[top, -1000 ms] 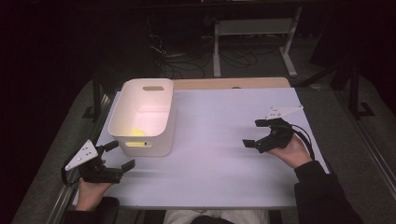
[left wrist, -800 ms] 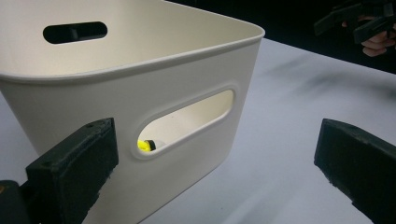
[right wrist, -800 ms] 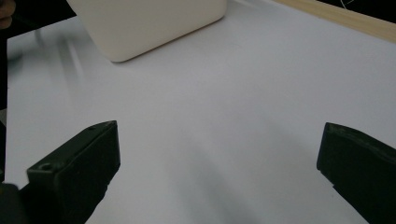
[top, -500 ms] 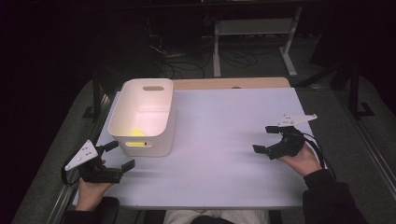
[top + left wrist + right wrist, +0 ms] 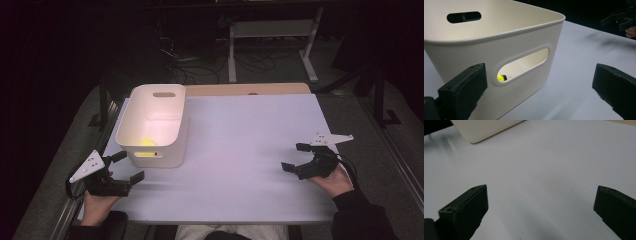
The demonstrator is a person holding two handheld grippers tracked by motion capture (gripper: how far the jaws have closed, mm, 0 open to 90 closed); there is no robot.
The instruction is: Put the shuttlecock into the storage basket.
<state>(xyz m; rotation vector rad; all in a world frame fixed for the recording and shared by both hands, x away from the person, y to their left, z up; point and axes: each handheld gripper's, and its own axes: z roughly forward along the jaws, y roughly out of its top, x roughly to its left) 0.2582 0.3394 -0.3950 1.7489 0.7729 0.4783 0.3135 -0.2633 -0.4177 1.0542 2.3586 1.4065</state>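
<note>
In my left gripper view, the white bin (image 5: 499, 47) is cut off at the left and top edges, so I cannot see its whole shape. Through its handle slot I see only a small piece of a yellow thing (image 5: 501, 78); what it is, I cannot tell. In my right gripper view, only one corner of the bin (image 5: 484, 128) enters at the top edge. The counter (image 5: 250, 150) hides my lap.

A lab or test room is showing here: cables (image 5: 200, 65) are trailing over the dark floor behind a white-topped bench (image 5: 250, 140), beside a metal frame stand (image 5: 272, 37).
</note>
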